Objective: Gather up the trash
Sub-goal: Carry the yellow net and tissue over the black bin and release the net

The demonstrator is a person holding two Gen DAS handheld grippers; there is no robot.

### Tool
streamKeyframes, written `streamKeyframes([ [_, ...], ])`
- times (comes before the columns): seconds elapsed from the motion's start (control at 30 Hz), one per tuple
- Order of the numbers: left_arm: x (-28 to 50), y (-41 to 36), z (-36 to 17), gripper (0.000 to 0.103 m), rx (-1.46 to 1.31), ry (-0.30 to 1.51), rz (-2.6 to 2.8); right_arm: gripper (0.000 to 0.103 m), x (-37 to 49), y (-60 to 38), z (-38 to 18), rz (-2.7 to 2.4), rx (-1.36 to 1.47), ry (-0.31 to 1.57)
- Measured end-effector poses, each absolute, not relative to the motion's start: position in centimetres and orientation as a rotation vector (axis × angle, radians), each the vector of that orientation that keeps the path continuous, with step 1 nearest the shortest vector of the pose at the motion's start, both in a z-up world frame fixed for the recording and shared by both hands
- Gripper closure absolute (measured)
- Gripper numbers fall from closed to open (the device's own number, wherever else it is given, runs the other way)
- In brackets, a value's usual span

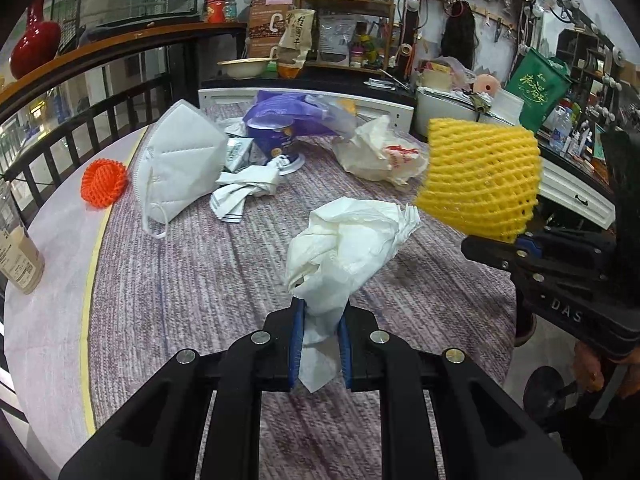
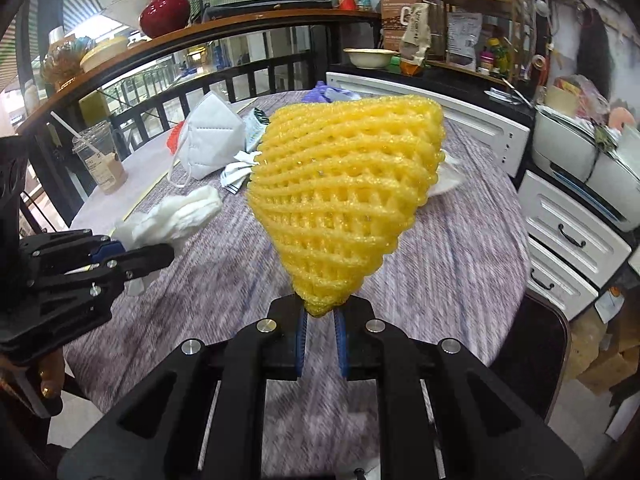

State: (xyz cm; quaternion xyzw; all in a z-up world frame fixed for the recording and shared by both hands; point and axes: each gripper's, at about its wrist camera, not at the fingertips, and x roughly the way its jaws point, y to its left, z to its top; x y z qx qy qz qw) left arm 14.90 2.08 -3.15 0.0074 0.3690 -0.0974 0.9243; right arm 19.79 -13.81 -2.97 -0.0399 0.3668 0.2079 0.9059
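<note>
Left gripper (image 1: 320, 320) angled down over the table (image 1: 200, 288), pads pinching the tail of a crumpled white tissue (image 1: 344, 248); the wad stands up just ahead of the fingertips, clear of the cloth. Right gripper (image 2: 322, 316) likewise tilted downward, jaws pressed on the pointed end of a yellow foam net (image 2: 344, 200), which flares wide above and ahead of the tips, held off the table. From the left camera the right gripper sits off to the right, level with the tissue, net near it but apart. A hand (image 2: 50, 376) shows below the left gripper body in the right view. Ahead-left of the left gripper: twisted wrapper (image 1: 244, 190), then a white mask (image 1: 180, 160) standing on edge, an orange net (image 1: 104, 184) beyond it by the table rim. Straight ahead, farther: purple cup (image 1: 276, 140) with a purple bag (image 1: 284, 106) behind. Ahead-right: crumpled white bag (image 1: 380, 156). Far left at the edge, a drink cup (image 1: 18, 248).
</note>
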Motion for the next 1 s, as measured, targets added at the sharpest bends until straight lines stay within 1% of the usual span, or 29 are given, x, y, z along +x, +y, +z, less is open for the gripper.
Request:
streamKeyframes([
  [0.27, 14.8, -2.1, -1.8, 0.087, 0.056, 0.732, -0.259, 0.090, 18.2, -20.1, -2.5, 0.280, -0.010, 0.688],
  [0.47, 15.1, -6.7, -0.9, 0.087, 0.100, 0.701, -0.327, 0.090, 19.1, -25.7, -3.7, 0.152, 0.072, 0.699],
  [0.63, 15.6, -10.2, -1.5, 0.087, 0.127, 0.715, -0.381, 0.090, 20.8, -30.5, -7.4, 0.061, 0.172, 0.788],
  [0.77, 15.9, -13.0, -2.2, 0.087, 0.145, 0.749, -0.436, 0.090, 22.0, -33.6, -11.5, 0.024, 0.240, 0.880],
  [1.0, 16.1, -17.0, -3.7, 0.087, 0.157, 0.805, -0.490, 0.090, 24.0, -36.3, -18.8, -0.014, 0.290, 1.027],
])
